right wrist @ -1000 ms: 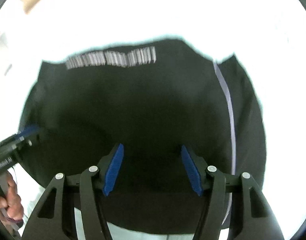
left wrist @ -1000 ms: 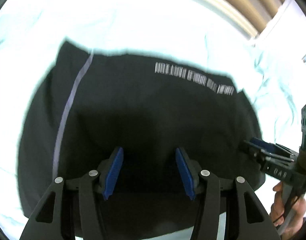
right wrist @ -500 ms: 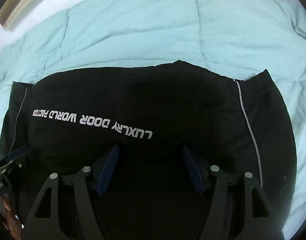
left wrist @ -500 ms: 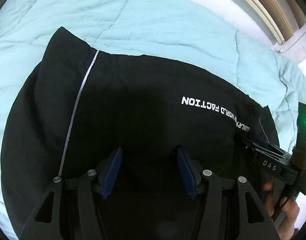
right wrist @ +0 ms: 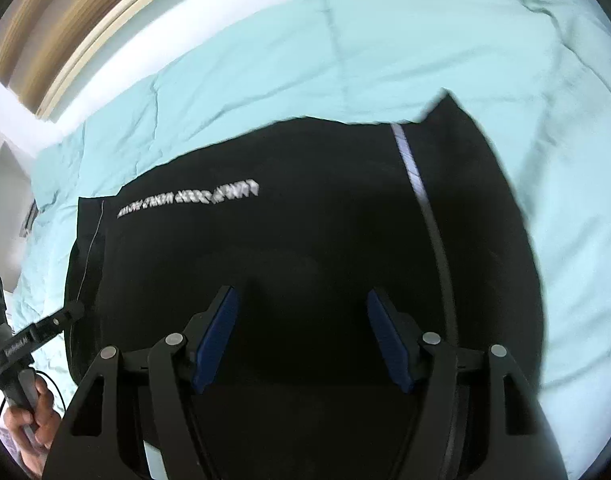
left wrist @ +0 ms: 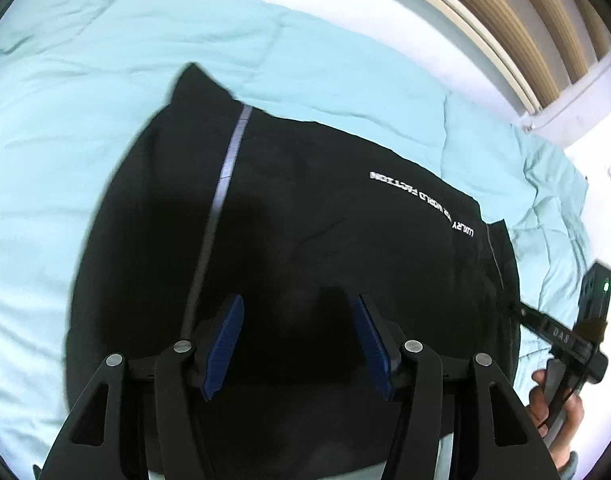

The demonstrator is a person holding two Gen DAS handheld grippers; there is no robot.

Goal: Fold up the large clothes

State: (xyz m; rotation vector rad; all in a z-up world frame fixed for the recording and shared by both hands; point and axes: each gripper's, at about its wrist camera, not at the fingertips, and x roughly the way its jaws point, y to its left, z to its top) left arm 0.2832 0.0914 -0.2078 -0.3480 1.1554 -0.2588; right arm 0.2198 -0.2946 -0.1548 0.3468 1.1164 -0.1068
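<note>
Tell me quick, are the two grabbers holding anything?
Left gripper: open, holding nothing, above the black garment.
Right gripper: open, holding nothing.

white "luxury … world faction" print point(left wrist: 421, 200) on black garment point(left wrist: 305, 232)

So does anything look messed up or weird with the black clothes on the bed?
Nothing much stands out. The black garment lies mostly flat on the light blue blanket. Its far corner by the grey stripe pokes up a little. No tears or stains show.
</note>
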